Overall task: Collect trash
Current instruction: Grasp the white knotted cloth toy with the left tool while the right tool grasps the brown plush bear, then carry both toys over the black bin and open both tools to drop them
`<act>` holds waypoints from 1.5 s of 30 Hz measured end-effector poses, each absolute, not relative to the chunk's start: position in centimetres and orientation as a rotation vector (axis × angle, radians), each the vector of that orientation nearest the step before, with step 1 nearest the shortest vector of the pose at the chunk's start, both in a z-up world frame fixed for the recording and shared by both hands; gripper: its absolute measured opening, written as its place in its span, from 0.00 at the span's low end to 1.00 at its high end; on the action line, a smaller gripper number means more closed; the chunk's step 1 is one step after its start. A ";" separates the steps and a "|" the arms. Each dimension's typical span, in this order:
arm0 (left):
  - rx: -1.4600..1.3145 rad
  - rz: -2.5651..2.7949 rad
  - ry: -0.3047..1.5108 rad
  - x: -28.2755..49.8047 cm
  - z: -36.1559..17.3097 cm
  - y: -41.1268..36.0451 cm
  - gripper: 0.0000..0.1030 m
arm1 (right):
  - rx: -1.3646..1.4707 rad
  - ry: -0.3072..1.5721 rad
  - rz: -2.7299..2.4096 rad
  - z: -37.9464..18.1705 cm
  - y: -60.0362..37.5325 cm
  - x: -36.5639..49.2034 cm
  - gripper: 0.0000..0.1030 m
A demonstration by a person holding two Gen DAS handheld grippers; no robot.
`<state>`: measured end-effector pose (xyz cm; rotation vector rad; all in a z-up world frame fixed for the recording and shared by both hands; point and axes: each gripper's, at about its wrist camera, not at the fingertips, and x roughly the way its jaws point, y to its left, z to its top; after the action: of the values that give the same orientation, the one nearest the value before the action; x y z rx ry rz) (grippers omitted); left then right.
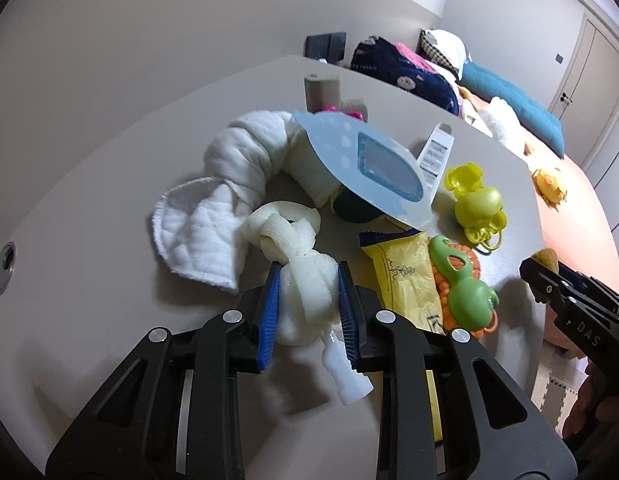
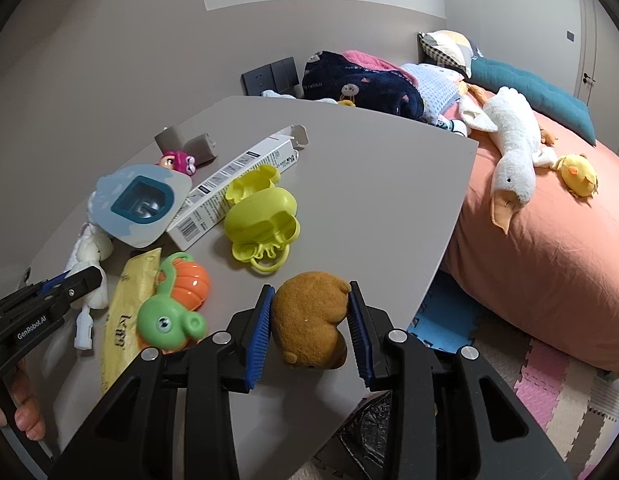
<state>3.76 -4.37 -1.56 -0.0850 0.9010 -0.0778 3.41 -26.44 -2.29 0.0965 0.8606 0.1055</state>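
My left gripper (image 1: 308, 280) is shut on a knotted strip of white foam (image 1: 297, 264) lying on the grey table (image 1: 109, 184); it also shows at the left of the right wrist view (image 2: 83, 276). My right gripper (image 2: 311, 296) is shut on a brown plush toy (image 2: 313, 320) near the table's front edge. A yellow wrapper (image 1: 401, 276) lies right of the foam, also in the right wrist view (image 2: 125, 304). A long white carton (image 2: 233, 184) and a blue blister pack (image 1: 369, 168) lie further back. A small white plastic piece (image 1: 345, 376) lies under the left gripper.
A white cloth (image 1: 229, 184), a green-and-orange toy (image 2: 173, 304), a yellow-green toy case (image 2: 265, 216), a pink figure (image 2: 179, 162) and grey blocks (image 2: 189, 142) share the table. A bed (image 2: 549, 248) with plush toys stands to the right. A black bag (image 2: 373, 436) lies below the table edge.
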 end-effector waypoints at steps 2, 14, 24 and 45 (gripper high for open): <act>-0.086 -0.081 0.889 3.2 -1.0 -4.5 0.26 | 0.096 0.855 0.105 -1.9 -26.5 3.0 0.37; -0.060 -0.151 0.842 0.0 1.0 -7.6 0.26 | 0.105 0.807 0.080 0.6 -28.3 -1.2 0.37; -0.022 -0.220 0.824 -2.0 2.1 -11.3 0.26 | 0.117 0.775 0.048 2.0 -30.6 -4.3 0.37; 0.075 -0.376 0.804 -4.9 3.1 -19.6 0.26 | 0.166 0.725 -0.056 3.8 -36.9 -9.7 0.37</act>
<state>-4.94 -19.58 3.09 0.0753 0.8044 -0.3762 -9.67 -36.89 3.79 0.1656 0.7248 -0.0559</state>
